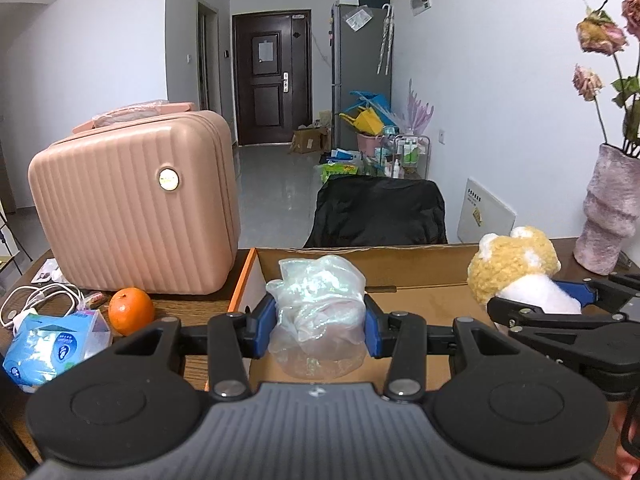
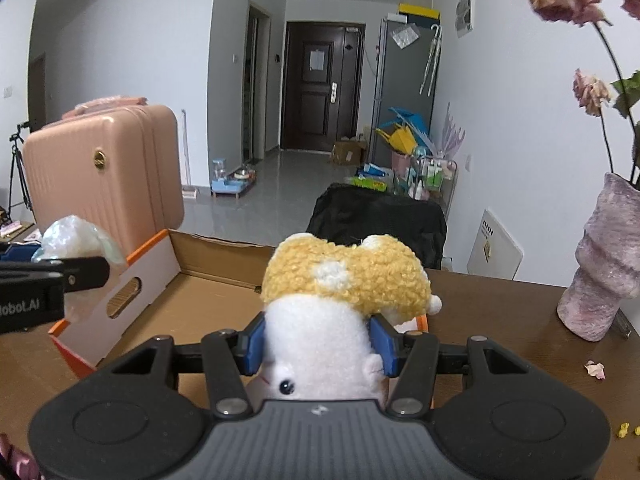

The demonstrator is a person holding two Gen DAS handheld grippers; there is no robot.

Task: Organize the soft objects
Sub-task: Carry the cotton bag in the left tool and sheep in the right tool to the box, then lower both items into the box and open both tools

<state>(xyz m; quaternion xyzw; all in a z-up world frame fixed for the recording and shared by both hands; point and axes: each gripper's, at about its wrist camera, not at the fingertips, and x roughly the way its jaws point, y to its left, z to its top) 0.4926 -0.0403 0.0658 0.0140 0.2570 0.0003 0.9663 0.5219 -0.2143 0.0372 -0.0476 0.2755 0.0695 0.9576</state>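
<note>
My left gripper [image 1: 320, 322] is shut on a crumpled clear plastic bag [image 1: 318, 304] and holds it above the open cardboard box [image 1: 416, 276]. My right gripper [image 2: 318, 342] is shut on a yellow and white plush toy [image 2: 344, 280], held above the box's right side [image 2: 216, 280]. In the left wrist view the plush [image 1: 516, 264] and the right gripper [image 1: 560, 308] show at the right. In the right wrist view the bag [image 2: 76, 236] and the left gripper [image 2: 52, 276] show at the left.
A pink hard case [image 1: 132, 208] stands left of the box on the wooden table [image 2: 500, 312]. An orange [image 1: 131, 311], a tissue pack [image 1: 48, 344] and a white cable [image 1: 36, 300] lie at the front left. A pink vase [image 2: 604, 256] with dried roses stands at the right. A black-covered chair [image 1: 380, 212] is behind the box.
</note>
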